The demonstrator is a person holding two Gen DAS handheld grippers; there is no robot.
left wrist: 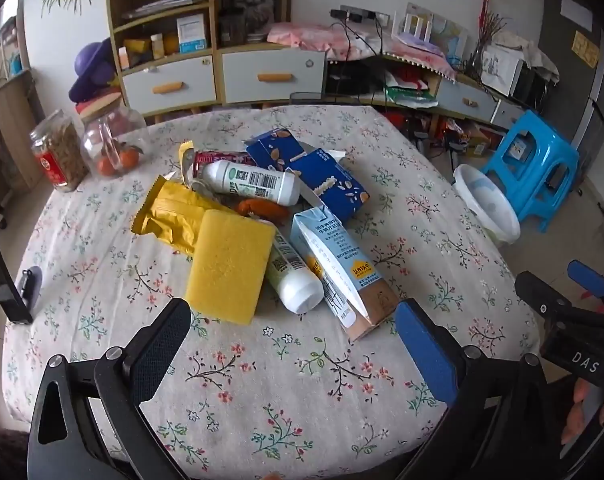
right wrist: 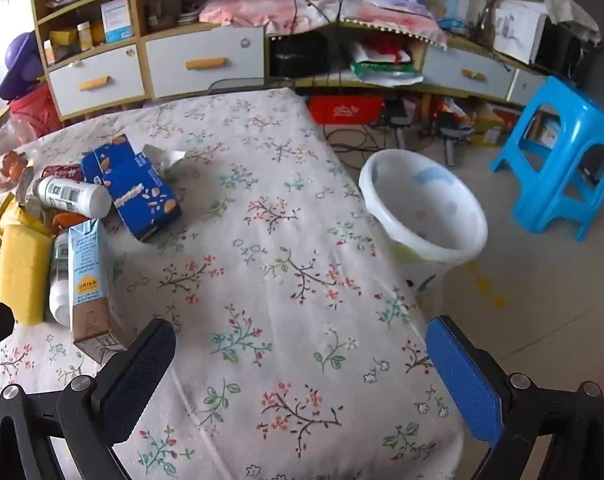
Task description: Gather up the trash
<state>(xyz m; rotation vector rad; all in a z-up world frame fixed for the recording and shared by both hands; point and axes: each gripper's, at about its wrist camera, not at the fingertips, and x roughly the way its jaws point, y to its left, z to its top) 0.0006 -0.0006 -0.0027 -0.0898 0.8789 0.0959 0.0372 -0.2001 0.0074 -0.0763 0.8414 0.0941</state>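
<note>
Where the trash lies heaped at the middle of the desk [left wrist: 302,380], the left tongs [left wrist: 293,344] stand just short of its near edge, spread wide and holding nothing.

Item, nearest pieces: yellow sponge [left wrist: 229,264], flat, just beyond the left finger; white bottle [left wrist: 293,276], lying with its base toward the tongs; pale-blue milk carton [left wrist: 338,268], on its side, long axis running from the near right to the far left, brown bottom end nearest, just beside the blue pad.

Item, farther pieces: second white bottle [left wrist: 253,182] lying crosswise; blue carton [left wrist: 326,180], opened; yellow wrapper [left wrist: 173,212] to the left; red can [left wrist: 217,159] and an orange object, partly hidden.

Item, right tongs [right wrist: 297,364]: likewise wide and holding nothing, over bare cloth at the desk's near right; the heap lies to their left, the milk carton [right wrist: 87,280] close by their left finger.

Item, receptacle: white bin [right wrist: 422,208], on the floor off the desk's right edge, mouth open, nearer the right tongs.

Judgement: left tongs are better lined up for the heap; the carton's long axis suggests a grip across its narrow width.

Item, surface: floral cloth, slightly creased. Two jars [left wrist: 85,148] stand far left, apart from the heap.

Item, room: shelved cabinet [left wrist: 221,60] with drawers along the far wall; blue stool [right wrist: 562,160] beyond the bin.
</note>
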